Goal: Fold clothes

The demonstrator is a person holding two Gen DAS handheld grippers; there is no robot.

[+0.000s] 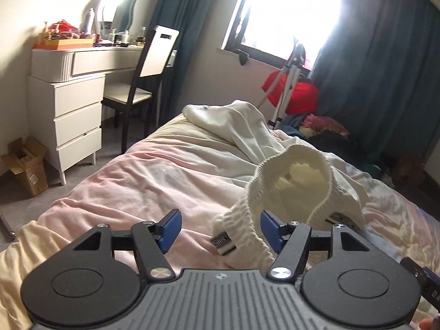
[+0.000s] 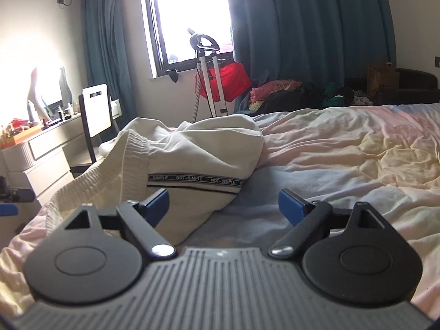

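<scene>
So I'm parked over the bed [image 1: 132,181] with both grippers. The white trousers [image 2: 209,151] are in a crumpled heap on the pink and cream duvet, running from the middle of the bed out toward its far edge below the window [image 1: 286,11]. The ribbed waistband [image 1: 291,170] is the closest bit, standing up and gaping open in the left wrist view, with a black-and-white printed tape reading NOT-SIMPLE [image 2: 195,179] along the fabric below it.

My left gripper [image 1: 220,232] has its jaws spread apart, not clamping anything. A fold of the waistband lies between the blue pads [image 1: 172,227], right up against the right-hand one, but nothing is squeezed.

My right gripper [image 2: 222,206] is released too, jaws wide. Its left pad sits just beside the trouser fabric, and the gap between the pads shows mostly bare duvet.

Off the bed's left side there's a white dresser [image 1: 74,115] and a chair [image 1: 148,82].
</scene>
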